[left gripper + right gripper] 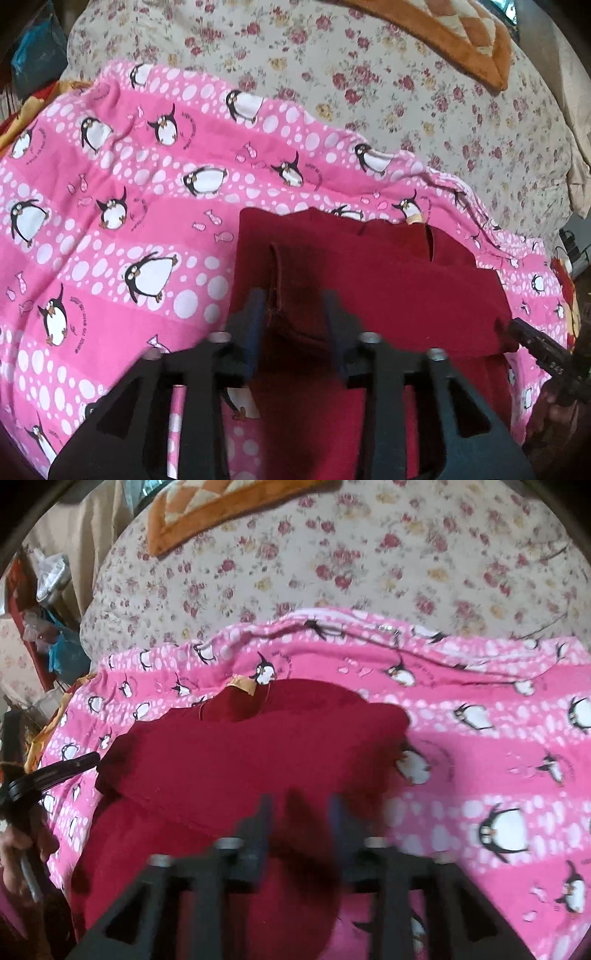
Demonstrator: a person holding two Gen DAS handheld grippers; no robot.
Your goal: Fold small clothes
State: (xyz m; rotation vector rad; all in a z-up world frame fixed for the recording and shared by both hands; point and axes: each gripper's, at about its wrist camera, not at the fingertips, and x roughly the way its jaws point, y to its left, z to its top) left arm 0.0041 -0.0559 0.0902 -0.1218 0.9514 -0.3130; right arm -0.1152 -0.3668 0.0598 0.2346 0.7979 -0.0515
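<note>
- Garment (388,280): dark red, partly folded, lying on the penguin-print pink blanket (110,221) over the floral bed cover (406,92).
- Left tool (295,306): jaws partly open astride a raised fold, pads not pressing.
- Right tool (301,808): partly open above the garment, blurred; no grip visible.
- Risk: the released fold may spring open, or a jaw may catch the blanket.
- Writing: curved text beside the penguins, illegible; garment neck tag (243,685) unreadable.

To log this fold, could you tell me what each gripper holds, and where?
Apparently nothing: the left gripper and right gripper both stand open over the red garment, not pinching it.
</note>
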